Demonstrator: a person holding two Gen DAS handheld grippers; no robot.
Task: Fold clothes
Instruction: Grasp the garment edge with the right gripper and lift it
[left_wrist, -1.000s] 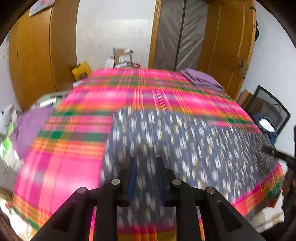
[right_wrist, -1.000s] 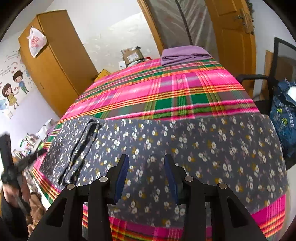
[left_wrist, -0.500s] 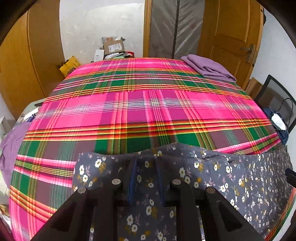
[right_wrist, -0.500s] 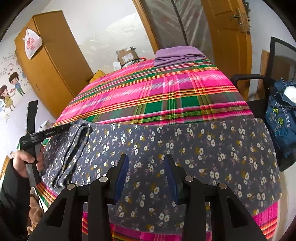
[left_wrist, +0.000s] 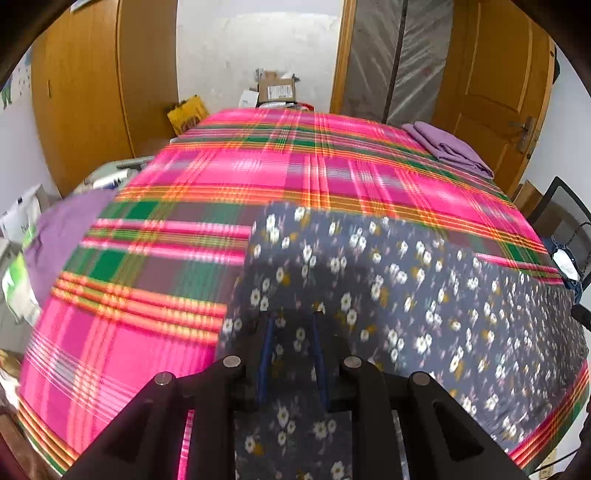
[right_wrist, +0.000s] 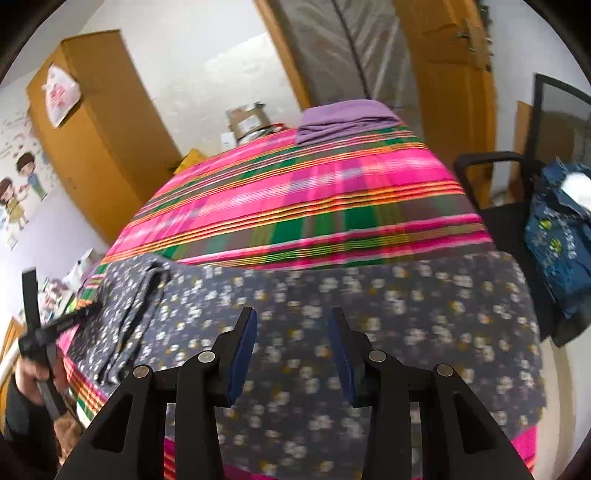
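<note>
A grey cloth with small white flowers (left_wrist: 406, 280) lies spread across the near end of the bed. Its left side is doubled over into a thick band (right_wrist: 136, 295). My left gripper (left_wrist: 293, 321) is low at that left edge. Its jaws stand partly apart, the cloth shows in the gap, and a fold of cloth hides the fingertips. In the right wrist view a hand holds the left gripper (right_wrist: 92, 307) against the band. My right gripper (right_wrist: 291, 317) hovers open over the middle of the cloth (right_wrist: 406, 314) with nothing between its fingers.
The bed has a pink, green and orange plaid cover (left_wrist: 258, 166). A folded purple cloth (right_wrist: 343, 118) lies at its far corner. A black chair (right_wrist: 491, 192) with a blue garment (right_wrist: 557, 229) stands to the right. Wooden wardrobes (left_wrist: 85, 92) and clutter line the left.
My left gripper came down to the cloth's left edge, and its fingertips are now under a fold. The right gripper drifted sideways over the cloth and stayed open.
</note>
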